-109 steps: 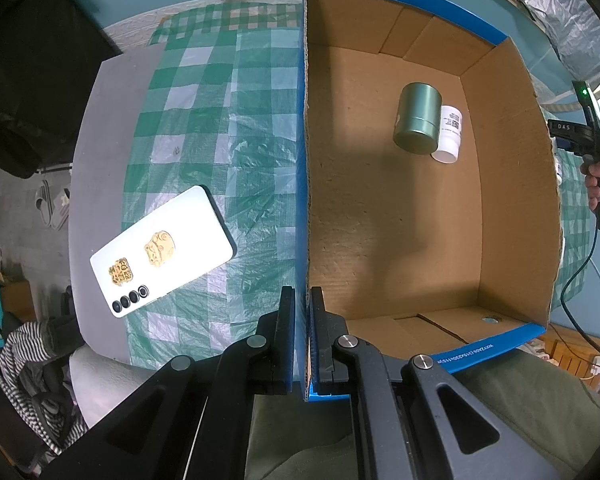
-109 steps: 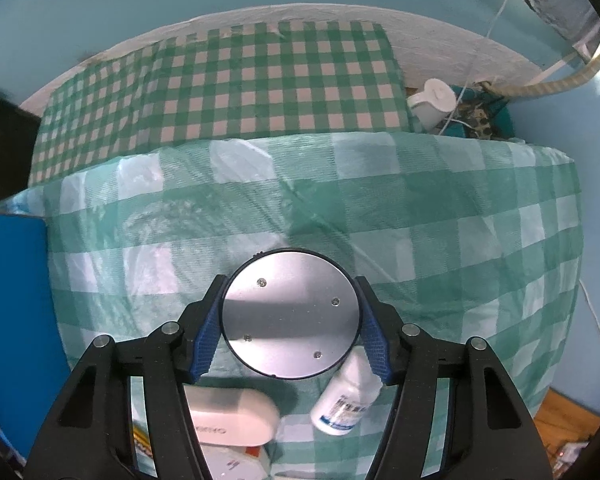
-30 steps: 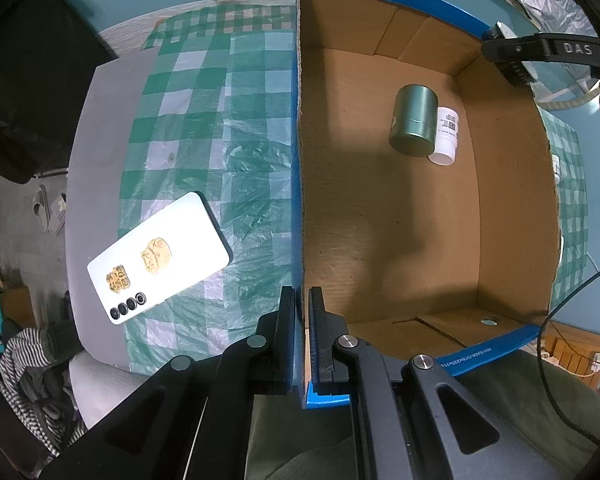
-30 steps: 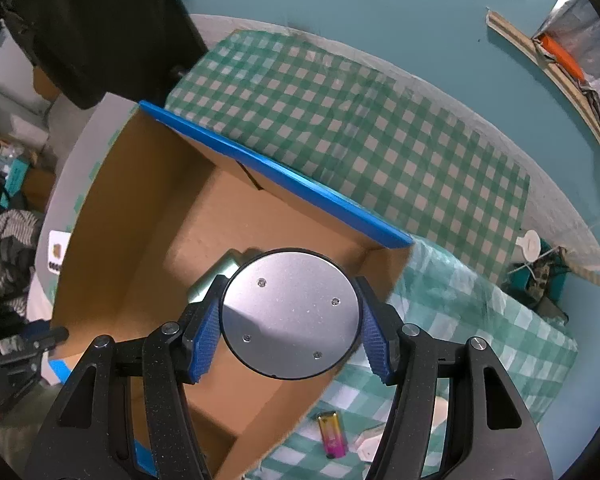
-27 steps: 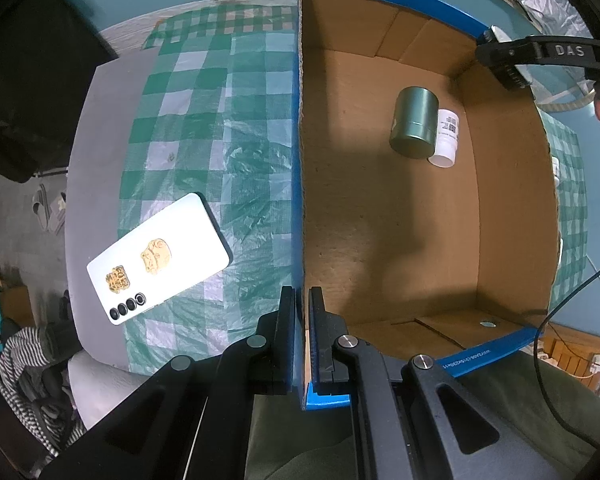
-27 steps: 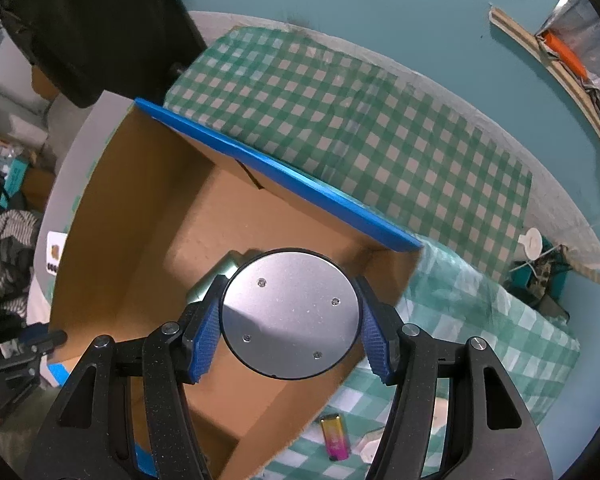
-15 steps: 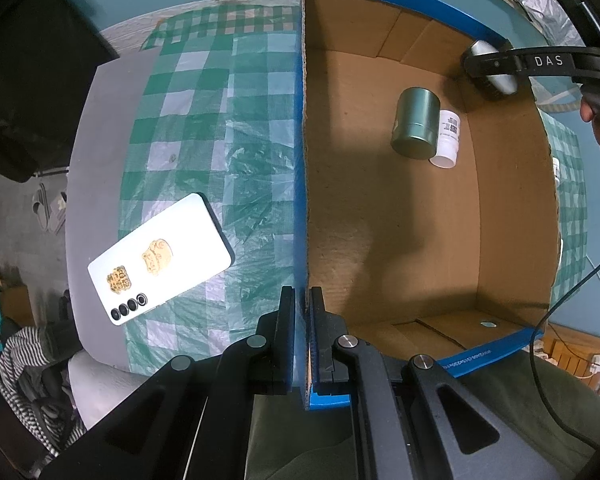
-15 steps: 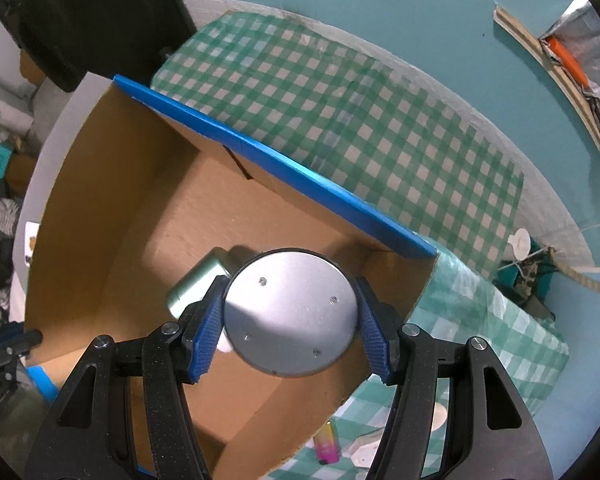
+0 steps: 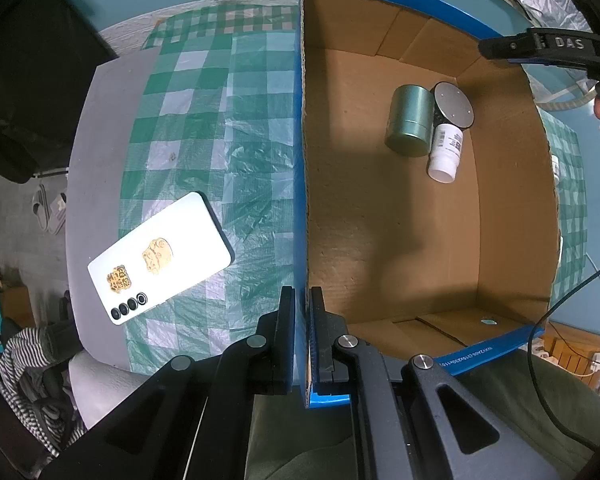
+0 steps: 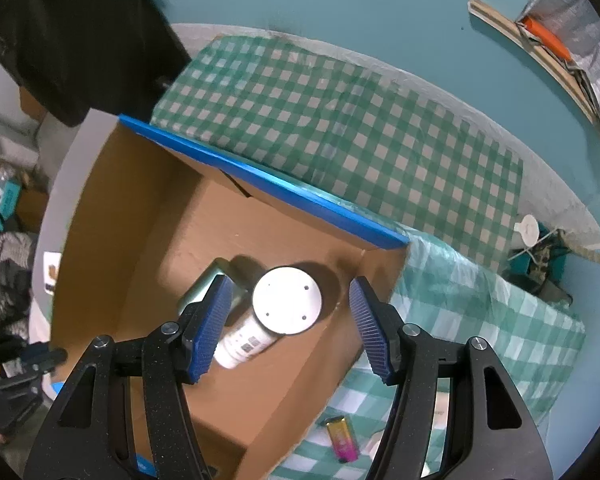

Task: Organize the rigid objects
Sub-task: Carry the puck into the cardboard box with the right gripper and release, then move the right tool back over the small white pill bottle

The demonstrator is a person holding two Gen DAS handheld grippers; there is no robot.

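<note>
Setting: we look down on a table with a green checked cloth [image 9: 204, 128] and an open cardboard box [image 9: 512, 208] with blue-taped edges.
Left gripper [image 9: 302, 340]: our left jaws are pinched tight on the near side wall of the box, one finger outside and one inside, so the box is steadied.
Right gripper [image 10: 290, 320]: our right jaws stand roughly half apart above the far corner of the box, with nothing between the blue pads [image 10: 216, 320]; they hold nothing.
Silver disc [image 10: 287, 300]: the round metal piece rests inside the box below the open jaws, propped on the white bottle [image 10: 242, 344] and touching the green canister [image 9: 410, 120].
Box contents: canister, bottle and disc sit together near the far right corner; the rest of the floor is bare.
Still outside: a white phone [image 9: 160, 256] lies on the cloth left of the box; a small pink and yellow lighter [image 10: 342, 442] lies on the cloth near the right gripper.
Step in hand: we judge the disc's drop-off is done, jaws clear of it.
Next move: we judge it calls for lifting the right gripper clear of the box wall and reaching for another loose item, probably the lighter, while the left keeps its hold.
</note>
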